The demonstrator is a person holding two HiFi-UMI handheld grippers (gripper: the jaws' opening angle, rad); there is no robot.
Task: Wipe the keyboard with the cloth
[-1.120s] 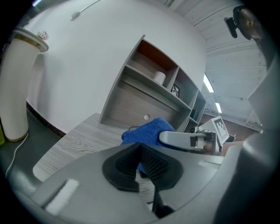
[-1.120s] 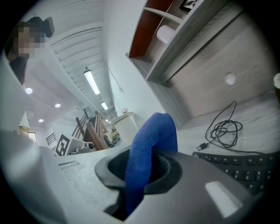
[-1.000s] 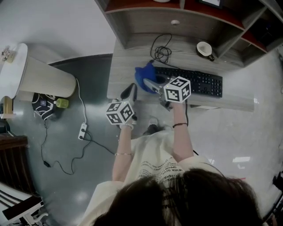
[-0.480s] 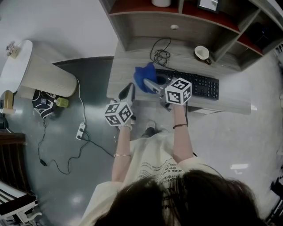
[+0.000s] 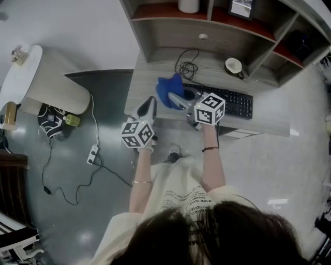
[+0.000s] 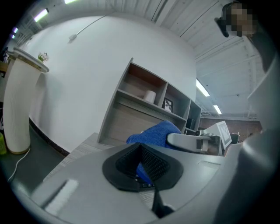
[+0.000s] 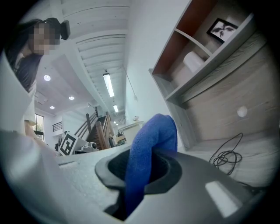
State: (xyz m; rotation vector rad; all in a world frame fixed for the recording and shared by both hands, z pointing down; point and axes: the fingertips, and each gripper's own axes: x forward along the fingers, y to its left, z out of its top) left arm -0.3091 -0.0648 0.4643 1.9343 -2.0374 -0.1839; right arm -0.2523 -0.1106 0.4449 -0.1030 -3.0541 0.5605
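A black keyboard (image 5: 230, 103) lies on the grey wooden desk (image 5: 155, 67). A blue cloth (image 5: 168, 90) is bunched at the keyboard's left end. My right gripper (image 5: 178, 101) reaches left over that end and is shut on the cloth (image 7: 153, 135), which rises in a fold from between the jaws of the right gripper (image 7: 140, 170). My left gripper (image 5: 148, 107) hovers at the desk's front left edge, to the left of the cloth. In the left gripper view, the left gripper (image 6: 142, 166) has its jaws together and holds nothing, and the cloth (image 6: 153, 131) shows beyond it.
A coiled black cable (image 5: 187, 66) lies behind the keyboard and a white cup (image 5: 234, 65) stands at the back right. Shelves (image 5: 207, 15) above the desk hold a white roll and a framed picture. A pale round stand (image 5: 46, 88) and a power strip (image 5: 93, 153) are on the floor at left.
Hardly anything differs. The head view has shifted slightly, and both grippers keep nearly the same places, with the cloth still in the right one.
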